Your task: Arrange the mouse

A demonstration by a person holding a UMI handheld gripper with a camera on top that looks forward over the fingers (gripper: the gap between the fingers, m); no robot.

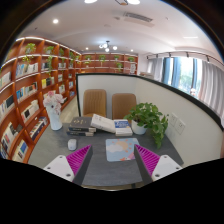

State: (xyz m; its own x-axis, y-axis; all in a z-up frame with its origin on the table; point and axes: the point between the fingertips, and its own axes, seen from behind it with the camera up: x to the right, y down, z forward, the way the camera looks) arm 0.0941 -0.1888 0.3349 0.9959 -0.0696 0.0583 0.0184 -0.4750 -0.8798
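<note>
A small white mouse (71,144) lies on the grey table (100,168), just beyond my left finger. A light blue mouse pad (120,150) with a faint print lies flat between and just ahead of my fingers. My gripper (113,162) is open and empty and hovers above the table's near part. Its magenta pads (79,159) stand wide apart, one at each side of the mouse pad. Nothing is between the fingers but the bare table.
Stacked books (104,123) lie at the table's far side, with a dark box (80,126) to their left. A potted plant (148,117) stands at the far right, a white vase (52,104) at the far left. Two brown chairs (95,101) stand behind; bookshelves (25,85) line the left wall.
</note>
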